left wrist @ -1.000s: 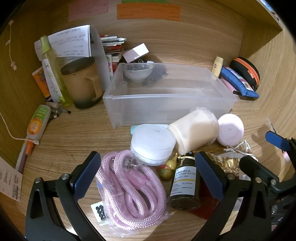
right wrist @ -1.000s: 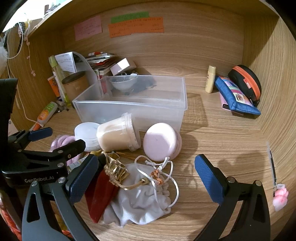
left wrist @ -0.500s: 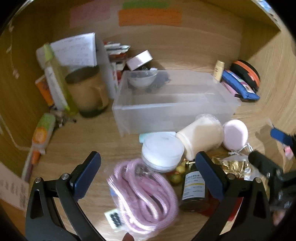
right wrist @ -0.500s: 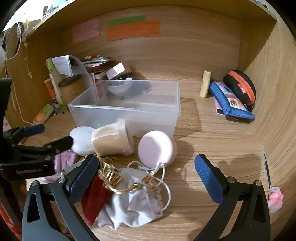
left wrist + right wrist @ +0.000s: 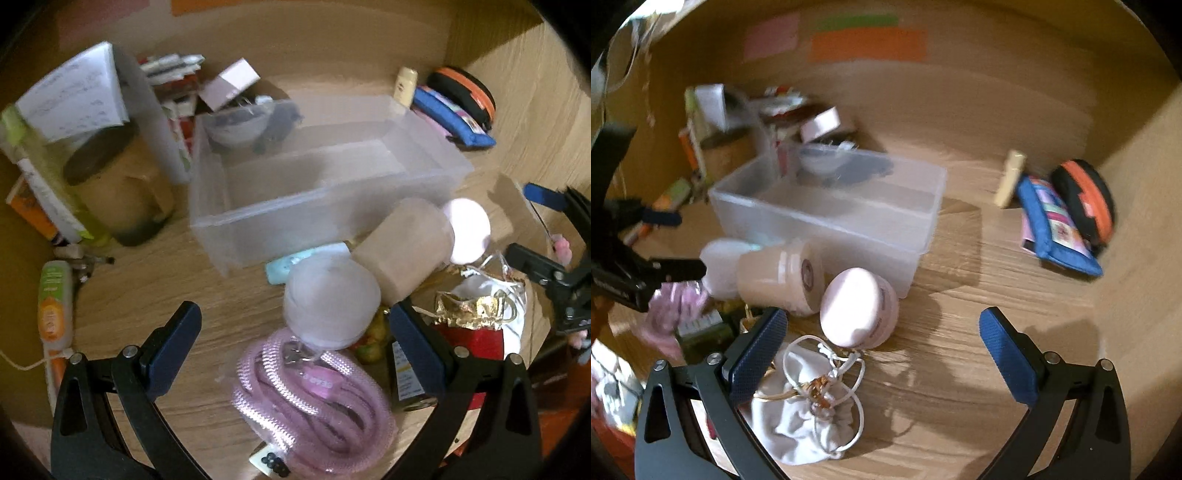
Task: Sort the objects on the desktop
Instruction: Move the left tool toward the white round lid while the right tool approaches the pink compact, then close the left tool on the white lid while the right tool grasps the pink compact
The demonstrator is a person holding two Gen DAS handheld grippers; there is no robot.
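Pink rope (image 5: 314,402), coiled in its clear bag, lies low in the left wrist view between the wide-open, empty left tool's (image 5: 295,347) fingers (the nearer arm), short of the clear bin (image 5: 428,173) at mid-frame, while the right tool (image 5: 882,347), equally open and empty, has swung rightward since a second ago.

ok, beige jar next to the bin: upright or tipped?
Tipped. The beige jar lies on its side on the desk in front of the clear bin, lid end facing the pink round case.
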